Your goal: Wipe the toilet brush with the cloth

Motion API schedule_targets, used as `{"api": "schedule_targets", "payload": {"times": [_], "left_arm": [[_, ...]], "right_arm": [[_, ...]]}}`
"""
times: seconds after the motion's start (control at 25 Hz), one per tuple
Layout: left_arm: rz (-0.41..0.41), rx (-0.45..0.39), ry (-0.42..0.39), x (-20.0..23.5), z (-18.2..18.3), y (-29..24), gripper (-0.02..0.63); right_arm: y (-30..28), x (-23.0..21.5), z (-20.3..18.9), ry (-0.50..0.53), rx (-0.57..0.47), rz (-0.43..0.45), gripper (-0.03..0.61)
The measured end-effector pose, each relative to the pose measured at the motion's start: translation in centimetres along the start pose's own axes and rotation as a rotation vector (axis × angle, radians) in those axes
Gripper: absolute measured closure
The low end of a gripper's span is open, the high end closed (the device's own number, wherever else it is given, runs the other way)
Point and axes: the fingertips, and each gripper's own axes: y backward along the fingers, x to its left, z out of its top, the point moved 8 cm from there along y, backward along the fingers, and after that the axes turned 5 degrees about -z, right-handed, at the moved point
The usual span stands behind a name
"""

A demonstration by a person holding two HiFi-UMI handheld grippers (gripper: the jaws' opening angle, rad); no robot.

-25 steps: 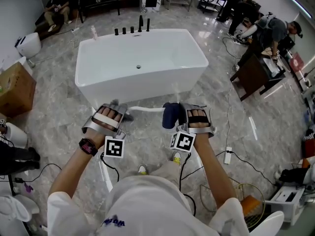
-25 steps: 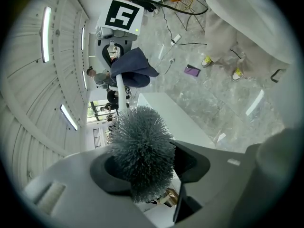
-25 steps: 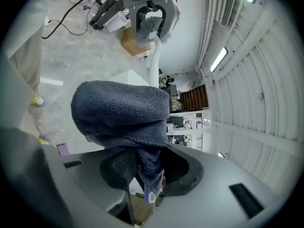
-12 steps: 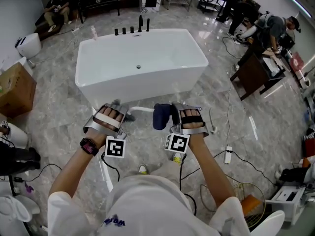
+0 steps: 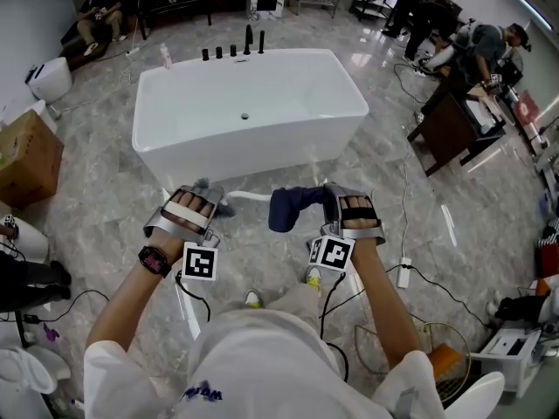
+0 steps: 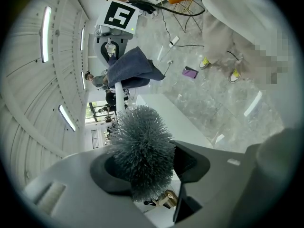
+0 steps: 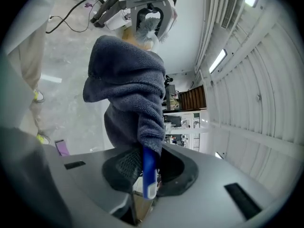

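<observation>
Marble floor [image 5: 105,173]; cloth [image 5: 288,206] on toilet brush [image 6: 140,148]

Right gripper [image 5: 330,203] pulled back rightward, fingers [image 7: 121,167] closing on the cloth [image 5: 288,208], cloth stretched

Bathtub [image 5: 244,160] close ahead blocks forward reach; toilet brush [image 5: 249,196], cloth [image 5: 288,208] fill middle; bare floor [image 5: 96,147] either side.

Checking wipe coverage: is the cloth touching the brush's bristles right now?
Apart. The left gripper view shows bare white handle between the cloth and the bristles.
</observation>
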Motion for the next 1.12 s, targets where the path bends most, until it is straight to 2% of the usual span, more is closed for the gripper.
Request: {"api": "schedule_targets", "payload": {"times": [0.4,0.56,0.6,0.68,0.92,1.12], "left_arm": [[-0.002,0.003,-0.009,-0.3,-0.3,-0.1,0.38],[0.013,0.017,-0.017,0.1,-0.2,-0.1,0.379],[0.016,0.023,-0.019,0.3,-0.2,-0.1,0.377],[0.018,0.031,-0.019,0.5,-0.3,-0.3,0.377],[0.025,0.033,-0.028,0.8,-0.4,-0.5,0.377],[0.031,0.018,-0.039,1.0,0.8,-0.7,0.377]], "right_arm": [[0.2,0.2,-4.1,-0.015,0.075,-0.001,0.518],[0.3,0.4,-5.0,-0.05,0.06,0.003,0.52],[0.4,0.4,-4.9,-0.066,0.05,0.01,0.511],[0.6,0.6,-4.4,-0.084,0.031,0.034,0.427],[1.0,0.6,-1.0,-0.107,-0.041,0.093,0.336],[0.9,0.2,2.2,-0.066,-0.102,0.079,0.319]]}}
